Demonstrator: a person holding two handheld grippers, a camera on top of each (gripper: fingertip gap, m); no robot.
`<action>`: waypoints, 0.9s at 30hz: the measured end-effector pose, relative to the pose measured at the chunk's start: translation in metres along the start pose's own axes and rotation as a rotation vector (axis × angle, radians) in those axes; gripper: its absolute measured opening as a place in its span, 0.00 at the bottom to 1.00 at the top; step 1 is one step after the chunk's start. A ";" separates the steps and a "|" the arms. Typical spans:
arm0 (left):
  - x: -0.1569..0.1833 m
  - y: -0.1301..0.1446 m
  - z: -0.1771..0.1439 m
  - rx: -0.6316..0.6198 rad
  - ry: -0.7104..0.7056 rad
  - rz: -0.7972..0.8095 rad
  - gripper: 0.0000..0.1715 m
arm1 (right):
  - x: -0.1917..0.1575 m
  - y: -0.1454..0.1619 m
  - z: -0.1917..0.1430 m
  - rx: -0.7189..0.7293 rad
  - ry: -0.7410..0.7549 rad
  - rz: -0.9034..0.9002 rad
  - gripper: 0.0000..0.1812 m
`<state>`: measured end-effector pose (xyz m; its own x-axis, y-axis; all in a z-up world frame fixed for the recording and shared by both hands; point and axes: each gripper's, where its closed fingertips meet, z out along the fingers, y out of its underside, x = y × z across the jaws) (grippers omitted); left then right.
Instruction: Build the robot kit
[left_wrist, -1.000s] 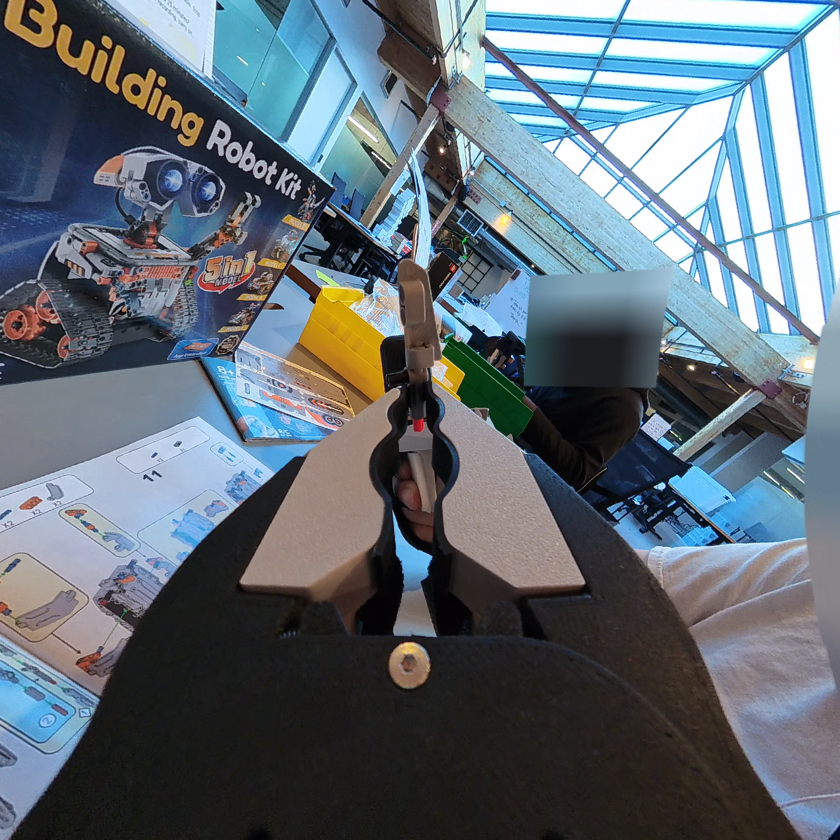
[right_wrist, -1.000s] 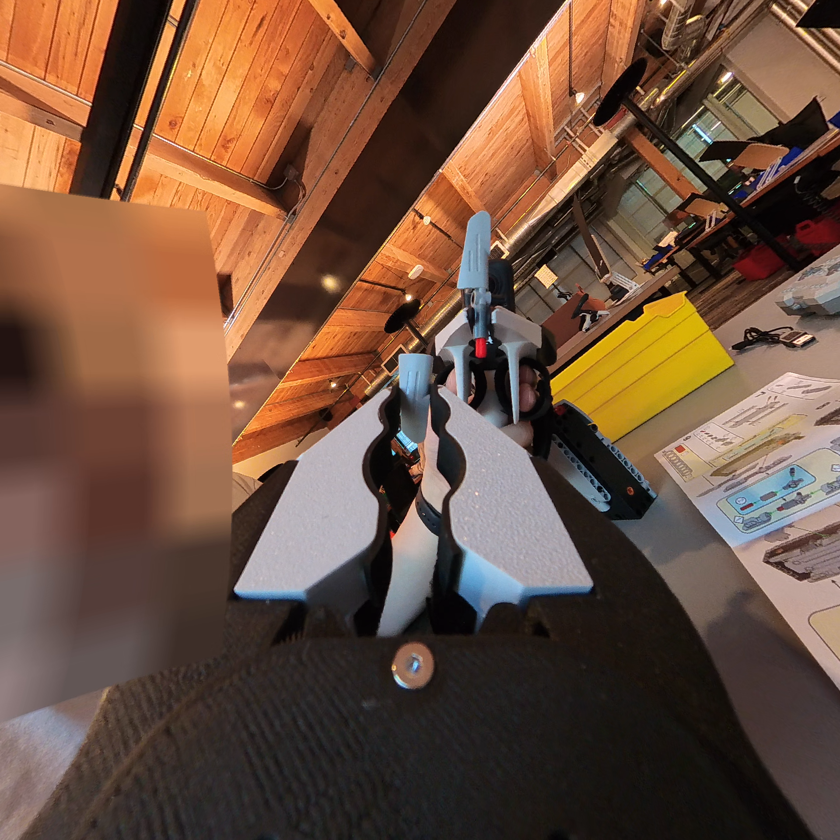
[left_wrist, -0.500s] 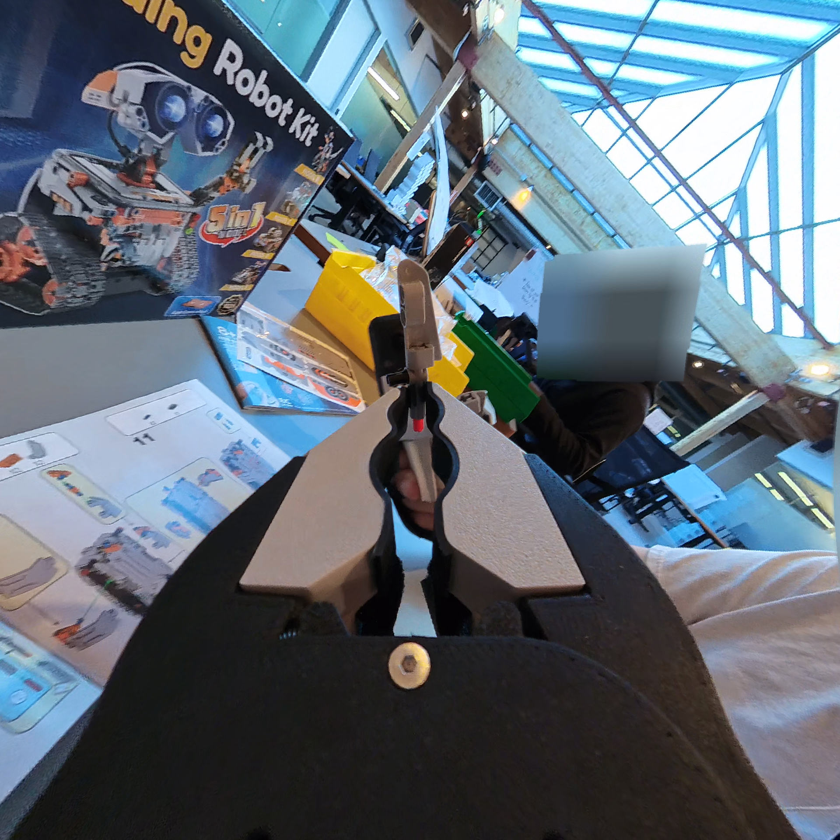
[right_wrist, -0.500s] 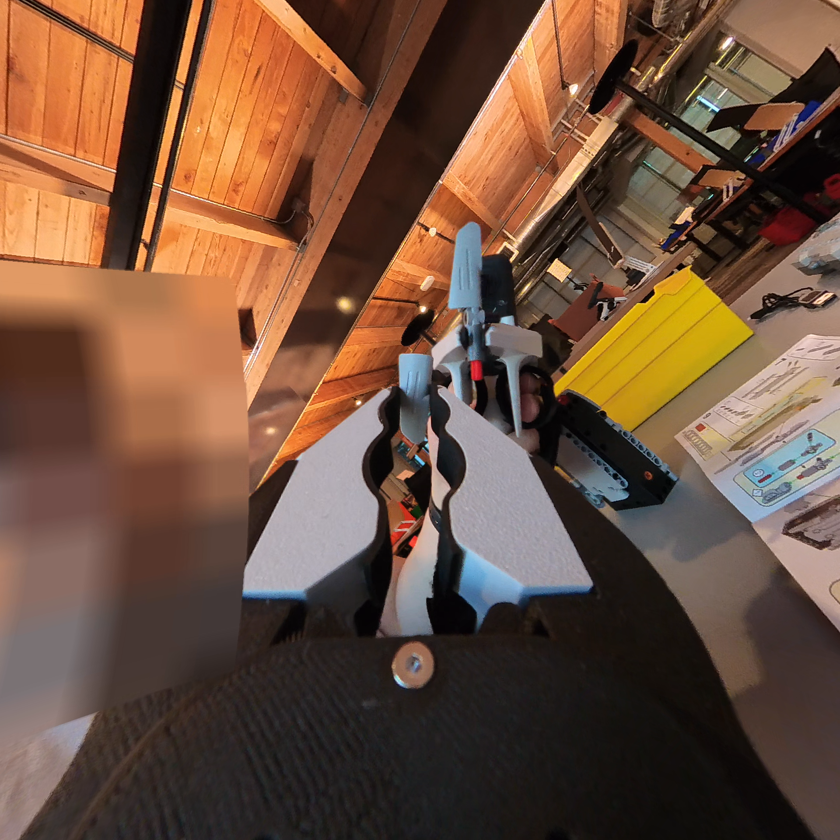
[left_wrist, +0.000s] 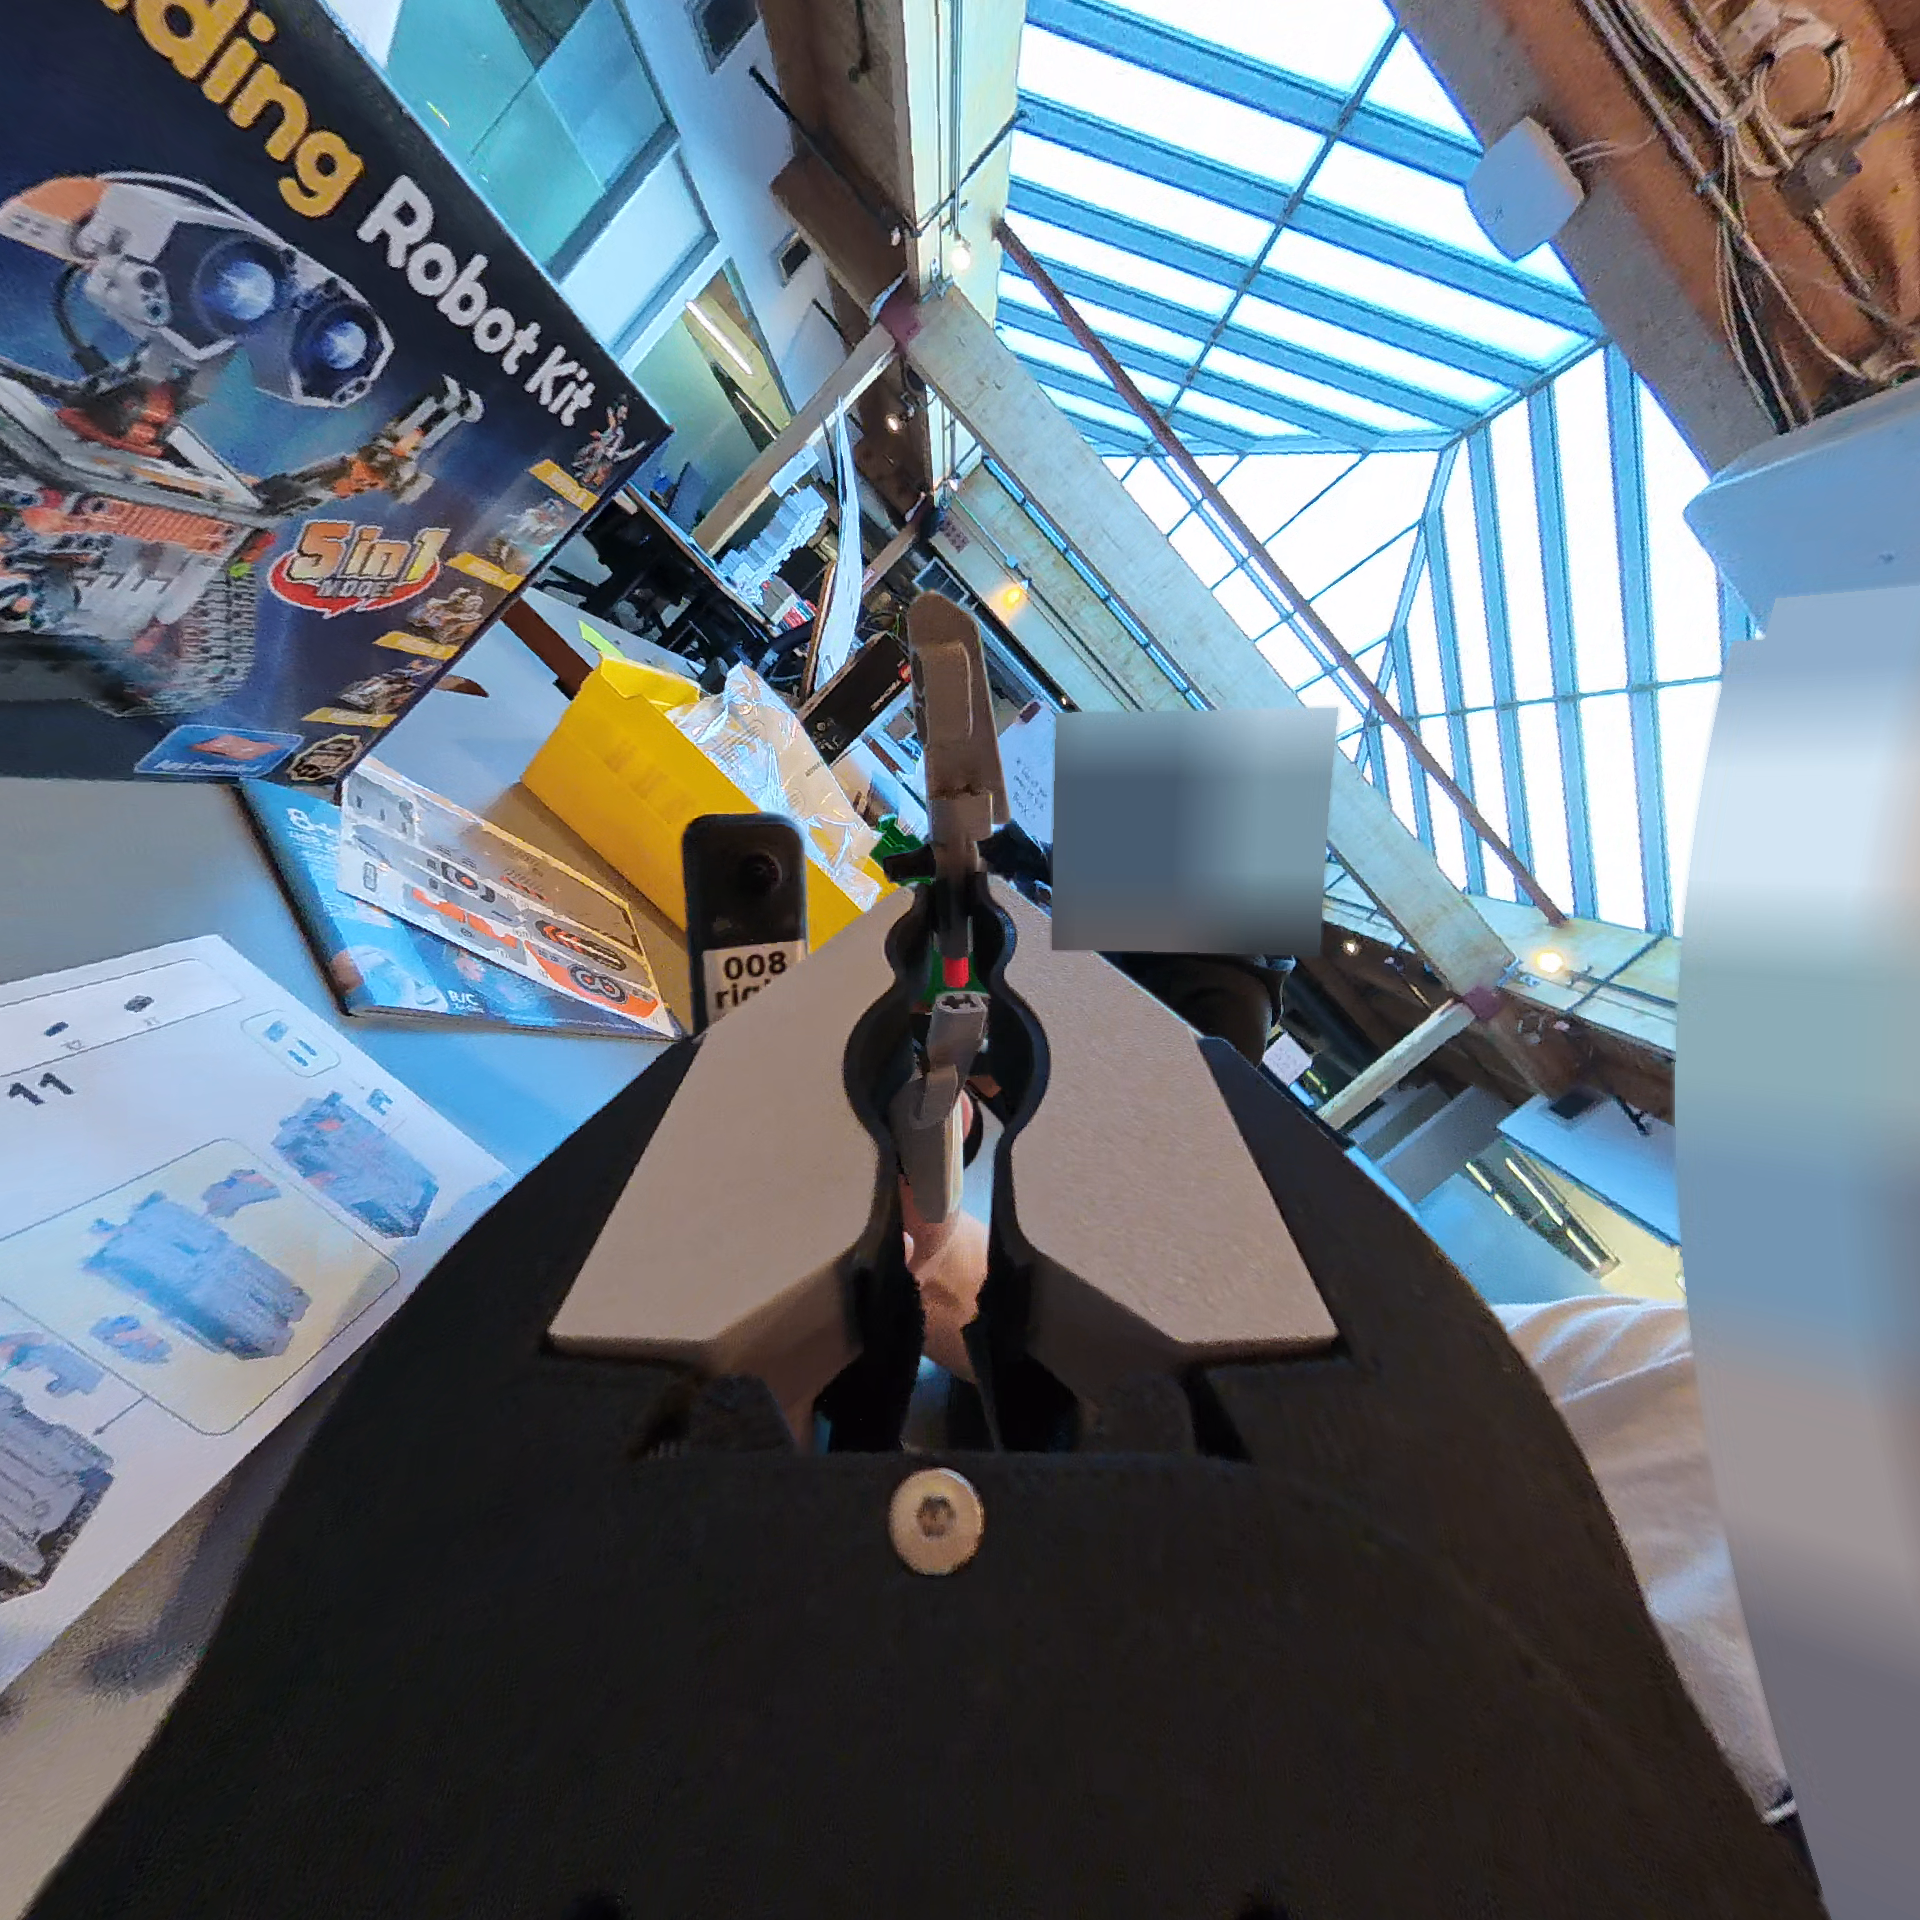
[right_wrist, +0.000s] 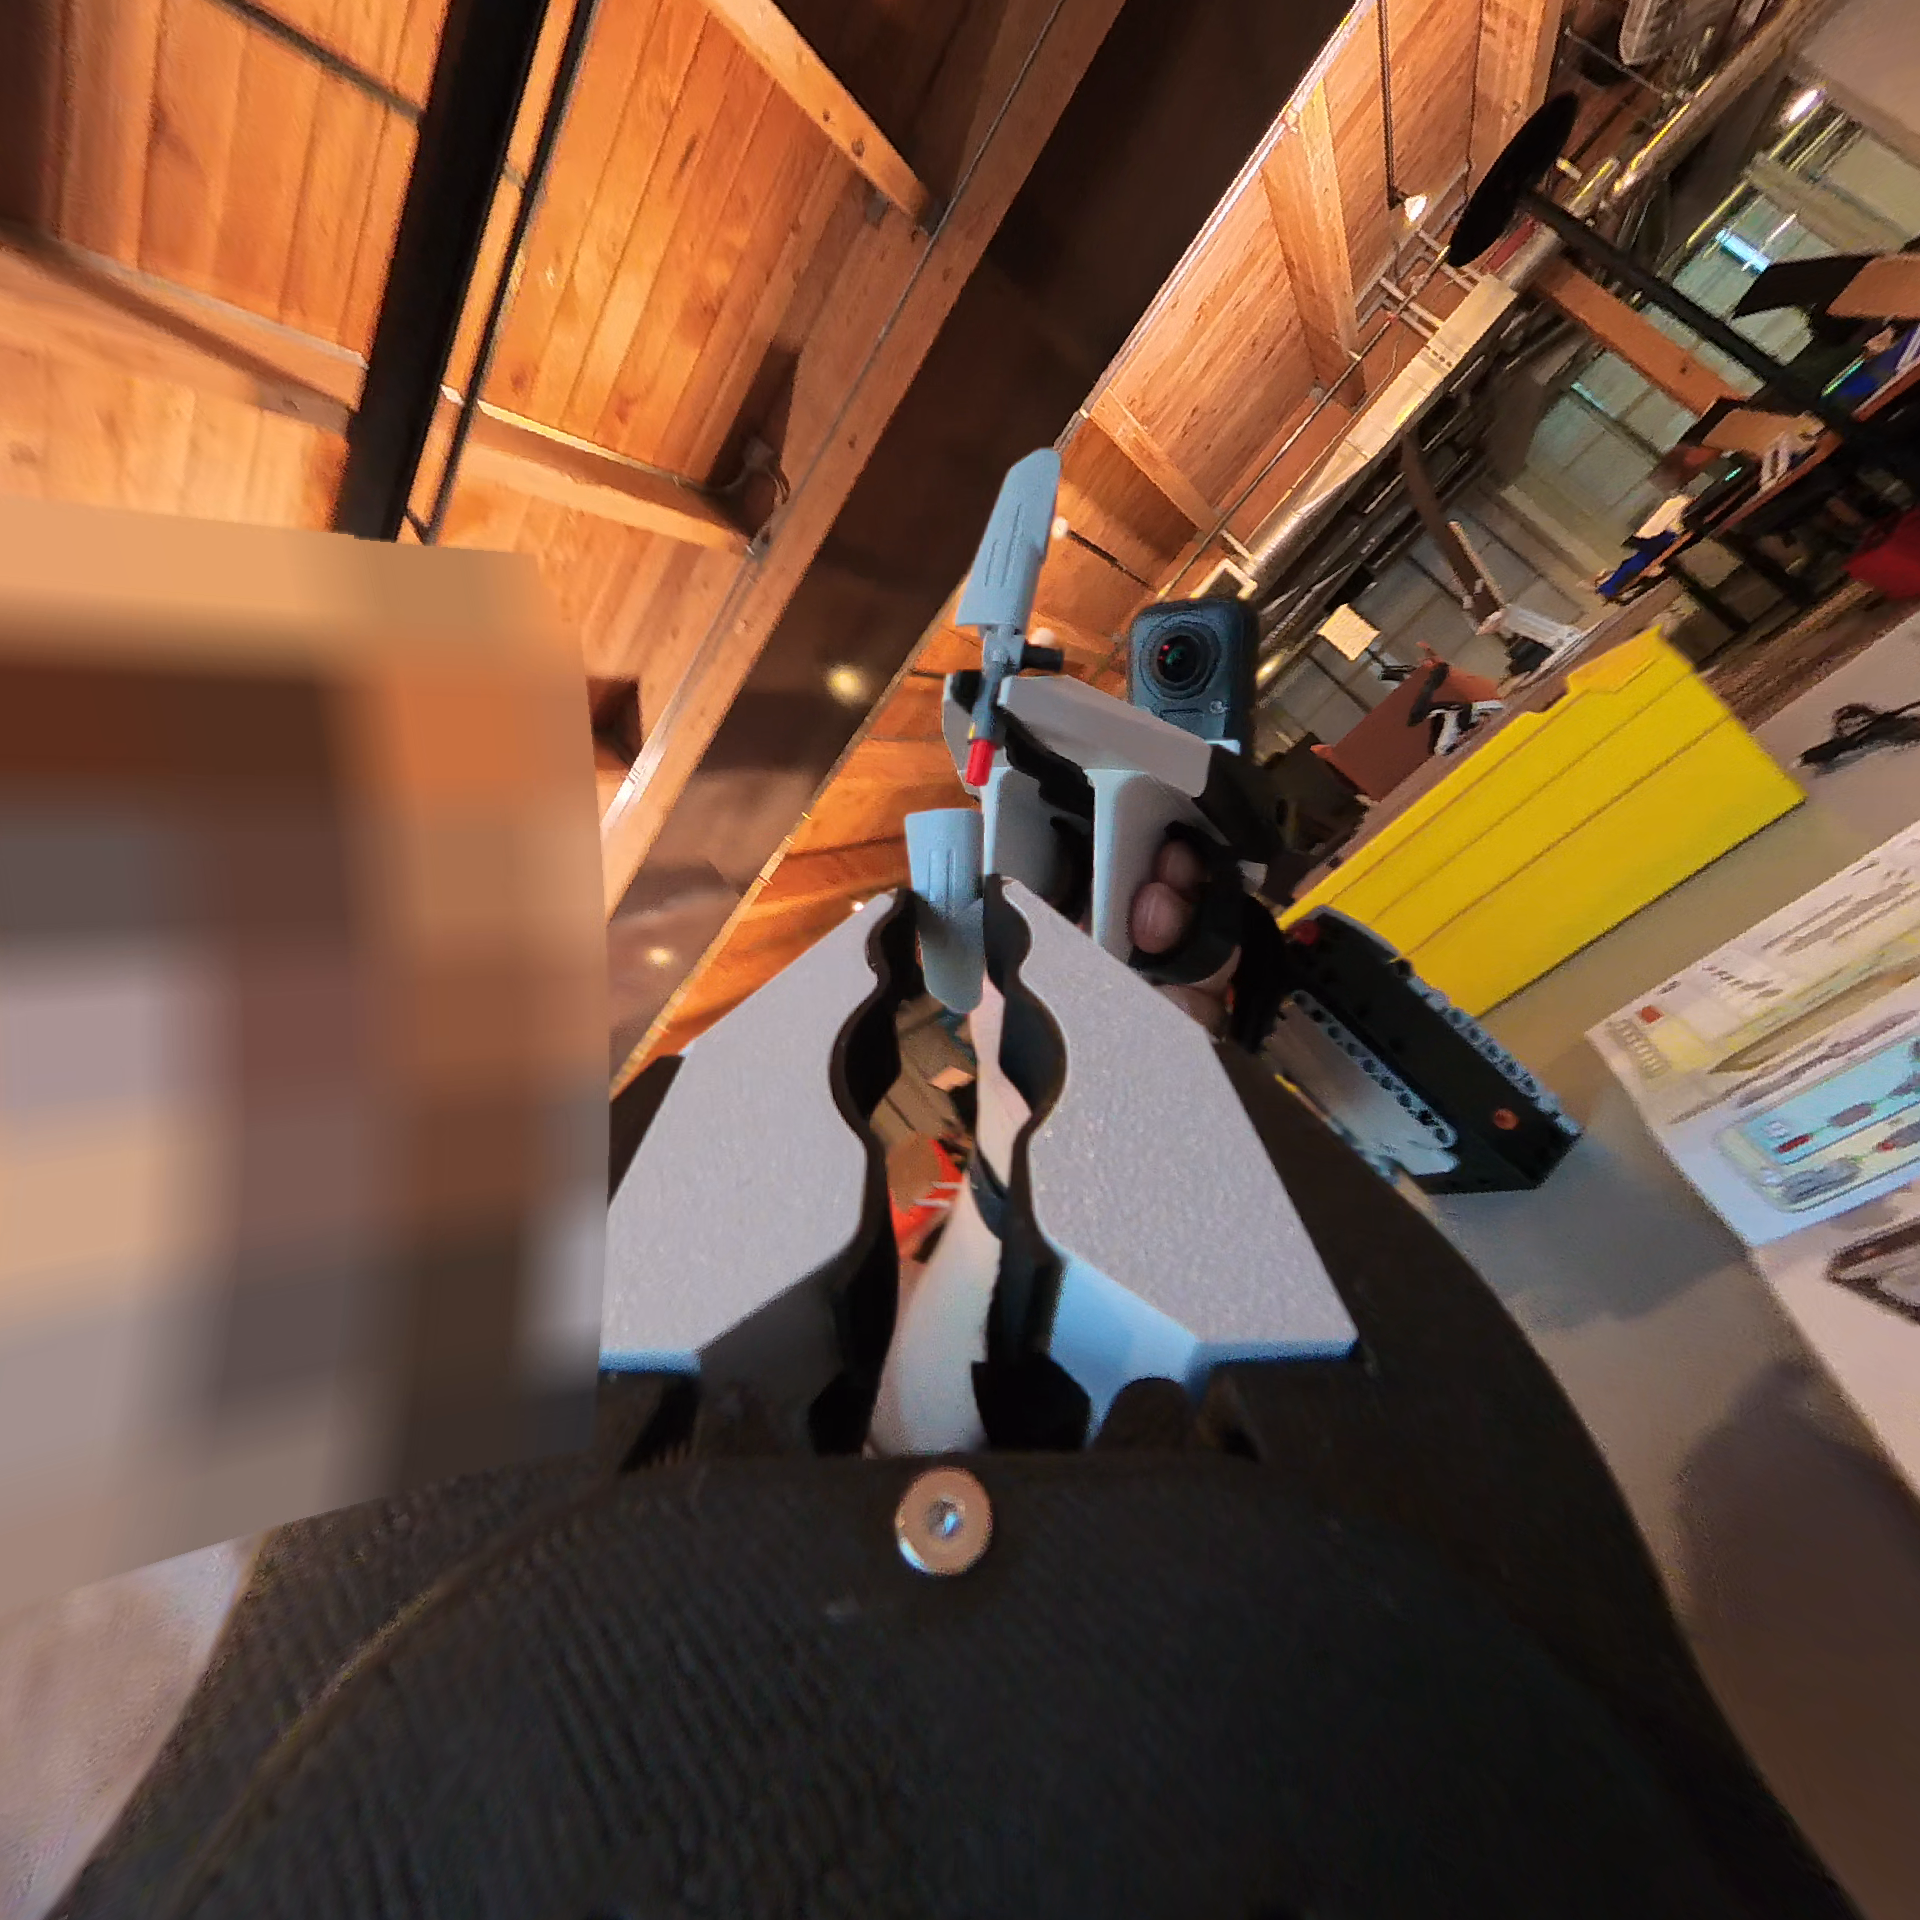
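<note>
Two grippers raised above the table, each pinching one grey toy part.

The left gripper has its jaws closed on one grey paddle-shaped piece with a red pin, which stands up past the tips; the right gripper is clamped on one smaller grey blade piece; the two are near each other in open air; below lie one grey table, two yellow bins, one black beam frame beside the nearer bin, one kit box upright at the far edge, and instruction sheets spread flat.
</note>
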<state>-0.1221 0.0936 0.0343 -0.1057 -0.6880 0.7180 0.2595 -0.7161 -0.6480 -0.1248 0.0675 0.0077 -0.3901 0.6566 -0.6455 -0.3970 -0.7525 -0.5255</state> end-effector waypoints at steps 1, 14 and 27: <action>0.002 0.000 0.000 -0.006 0.001 0.012 0.02 | -0.001 0.002 0.001 -0.019 0.013 -0.047 0.06; 0.019 0.009 0.006 -0.075 0.024 0.152 0.02 | -0.013 0.005 0.004 -0.079 0.056 -0.319 0.06; 0.022 0.010 0.010 -0.068 0.027 0.208 0.03 | -0.016 0.000 0.004 -0.040 0.045 -0.296 0.07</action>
<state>-0.1123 0.0723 0.0463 -0.0822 -0.8238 0.5608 0.2131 -0.5643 -0.7976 -0.1223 0.0569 0.0204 -0.2247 0.8456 -0.4842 -0.4547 -0.5305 -0.7154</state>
